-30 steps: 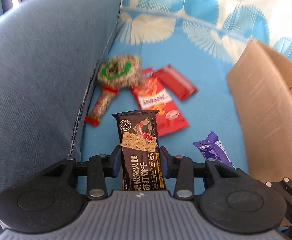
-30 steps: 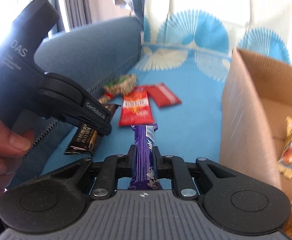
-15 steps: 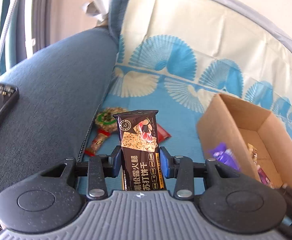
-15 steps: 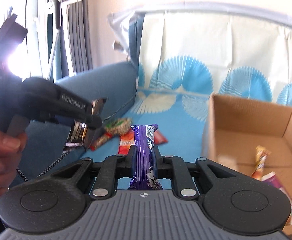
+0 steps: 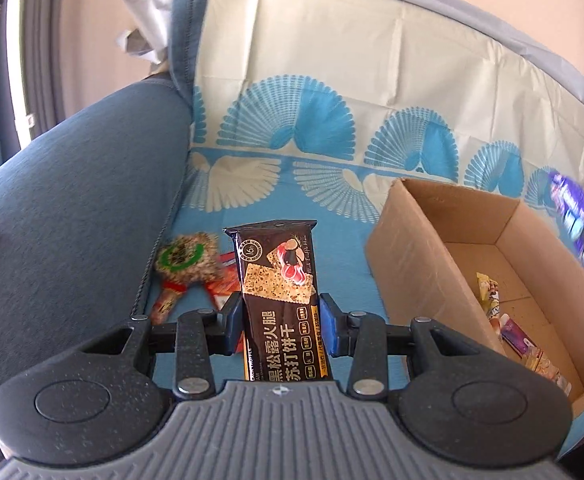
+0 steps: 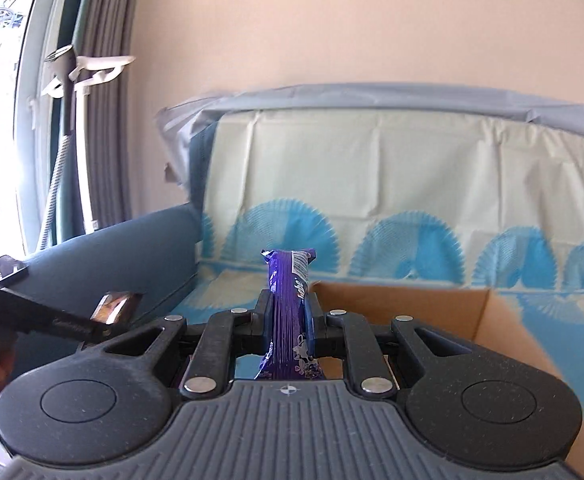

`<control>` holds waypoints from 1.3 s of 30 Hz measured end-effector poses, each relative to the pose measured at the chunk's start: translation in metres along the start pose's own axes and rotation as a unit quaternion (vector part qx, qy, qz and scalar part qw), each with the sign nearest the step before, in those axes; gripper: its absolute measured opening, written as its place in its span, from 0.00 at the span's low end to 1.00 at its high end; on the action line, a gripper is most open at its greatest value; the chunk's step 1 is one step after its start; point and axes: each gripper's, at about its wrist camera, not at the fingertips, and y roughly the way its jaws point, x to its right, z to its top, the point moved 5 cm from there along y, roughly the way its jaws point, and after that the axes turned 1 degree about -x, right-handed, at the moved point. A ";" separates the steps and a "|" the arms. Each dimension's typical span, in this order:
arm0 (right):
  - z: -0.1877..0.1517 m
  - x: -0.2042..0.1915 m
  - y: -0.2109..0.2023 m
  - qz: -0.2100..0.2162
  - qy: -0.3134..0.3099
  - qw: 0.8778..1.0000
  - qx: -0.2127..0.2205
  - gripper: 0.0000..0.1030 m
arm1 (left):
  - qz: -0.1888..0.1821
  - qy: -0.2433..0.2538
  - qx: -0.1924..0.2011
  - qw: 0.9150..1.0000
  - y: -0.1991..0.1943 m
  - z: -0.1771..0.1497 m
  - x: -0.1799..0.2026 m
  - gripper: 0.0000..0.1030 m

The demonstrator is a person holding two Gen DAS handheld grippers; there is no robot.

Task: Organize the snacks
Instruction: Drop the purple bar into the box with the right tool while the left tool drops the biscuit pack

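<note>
A sofa (image 5: 72, 184) with a blue arm fills the scene, and a cloth (image 5: 332, 92) printed with blue fans covers its seat and back, below a plain wall.

The left tongs (image 5: 280, 322) are pinching a dark cracker packet (image 5: 278, 280). The packet stands upright between the two blue pads, which press on its long edges; its upper half rises above them. The right tongs (image 6: 290, 322) are pressed together on a purple bar (image 6: 288, 304), which also stands upright, edge-on, between the pads, with its top end above them. In the left view this purple bar (image 5: 580, 224) is seen blurred at the right edge, above the cardboard box (image 5: 412, 256).

The box is open and rests on the seat, on the right side. Some snack packets (image 5: 508, 320) lie on its bottom. On the seat beside the sofa arm lie a round seeded snack (image 5: 186, 258), a small red-ended bar (image 5: 168, 300) and a red packet (image 5: 222, 284), partly hidden behind the cracker packet. A phone (image 6: 6, 270) lies on the sofa arm.
</note>
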 end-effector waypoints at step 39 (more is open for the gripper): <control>-0.030 0.127 0.007 -0.128 0.081 0.988 -0.024 0.16 | -0.157 0.043 0.089 0.983 0.020 0.020 0.168 0.42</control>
